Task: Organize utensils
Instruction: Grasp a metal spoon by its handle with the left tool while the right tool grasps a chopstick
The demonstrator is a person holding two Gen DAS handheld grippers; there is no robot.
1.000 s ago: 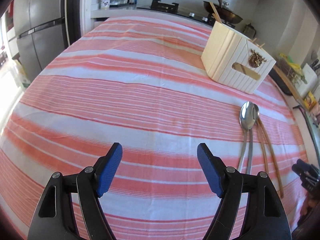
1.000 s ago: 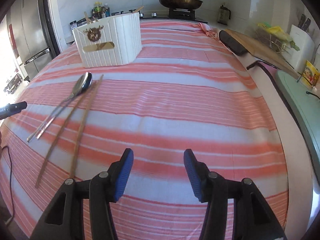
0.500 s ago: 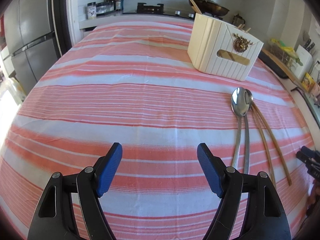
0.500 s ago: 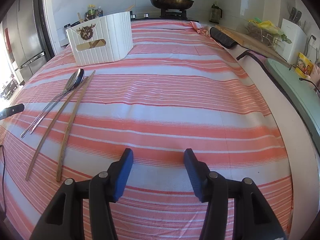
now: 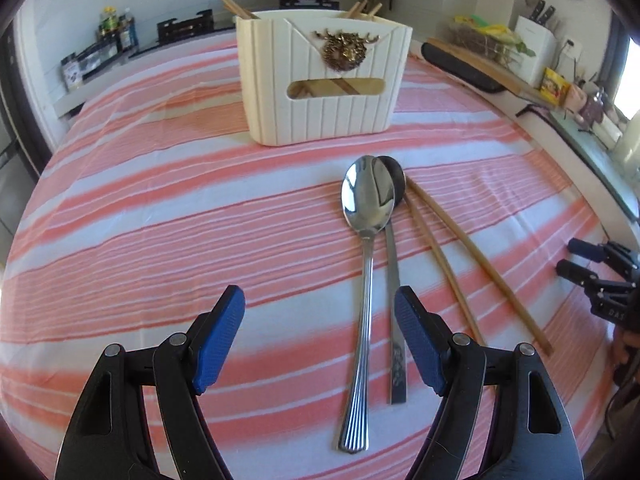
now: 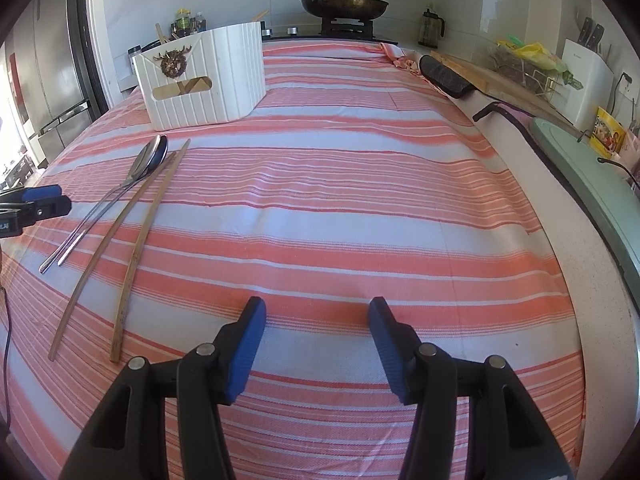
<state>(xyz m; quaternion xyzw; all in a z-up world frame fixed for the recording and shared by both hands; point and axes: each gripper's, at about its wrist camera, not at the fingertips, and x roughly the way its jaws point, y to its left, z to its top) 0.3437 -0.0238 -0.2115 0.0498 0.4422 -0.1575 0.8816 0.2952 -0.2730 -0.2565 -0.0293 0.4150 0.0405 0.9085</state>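
Two steel spoons (image 5: pixel 366 216) lie side by side on the striped cloth, with two wooden chopsticks (image 5: pixel 472 256) to their right. A cream utensil holder (image 5: pixel 320 80) stands behind them with chopsticks in it. My left gripper (image 5: pixel 320 336) is open and empty, just above the spoon handles. In the right wrist view the spoons (image 6: pixel 148 158), the chopsticks (image 6: pixel 136 240) and the holder (image 6: pixel 204 80) are at the left. My right gripper (image 6: pixel 316 340) is open and empty over bare cloth. The left gripper's fingertips (image 6: pixel 40 200) show at that view's left edge.
A stove with a lidded pan (image 6: pixel 344 2) is behind the table. A cutting board (image 6: pixel 500 76), a knife block (image 6: pixel 584 76) and a green mat (image 6: pixel 592 184) line the right counter. A fridge (image 6: pixel 44 80) stands at the left. The right gripper (image 5: pixel 596 272) shows at the left view's right edge.
My left gripper has swung right and come closer to the spoons, which now lie between its fingers' line. The right gripper has drifted slightly; both stay open.
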